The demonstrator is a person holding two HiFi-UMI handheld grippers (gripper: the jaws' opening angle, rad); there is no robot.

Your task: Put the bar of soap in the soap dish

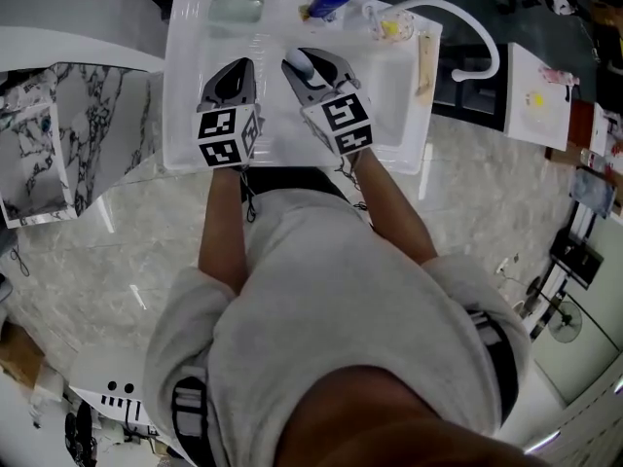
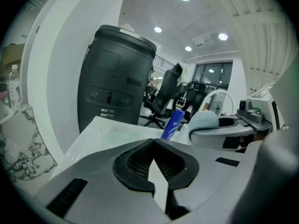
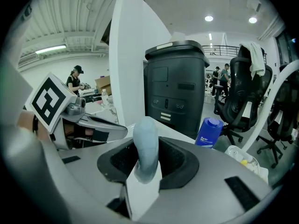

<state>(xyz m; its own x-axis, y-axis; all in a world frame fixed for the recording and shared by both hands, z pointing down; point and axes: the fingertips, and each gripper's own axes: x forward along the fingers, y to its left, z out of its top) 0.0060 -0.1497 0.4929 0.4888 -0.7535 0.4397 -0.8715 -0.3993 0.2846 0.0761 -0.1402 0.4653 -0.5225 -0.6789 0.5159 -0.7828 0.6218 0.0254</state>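
My right gripper (image 1: 306, 64) is shut on a pale blue bar of soap (image 3: 145, 146), which stands up between its pads over the white sink (image 1: 190, 115). The same soap (image 2: 204, 122) shows at the right of the left gripper view. The soap dish (image 1: 237, 10), a pale green recess, sits at the sink's far left corner and appears faintly as a dish (image 2: 122, 133) ahead of my left gripper. My left gripper (image 1: 237, 68) hovers beside the right one, shut with its tips touching and nothing between them (image 2: 153, 140).
A blue bottle (image 1: 331, 1) lies at the sink's back rim, beside a clear cup (image 1: 391, 27) with something yellow inside. A white curved pipe (image 1: 477, 32) arches at the right. A dark bin (image 3: 175, 85) stands behind the sink. A marble-patterned panel (image 1: 68, 134) is at the left.
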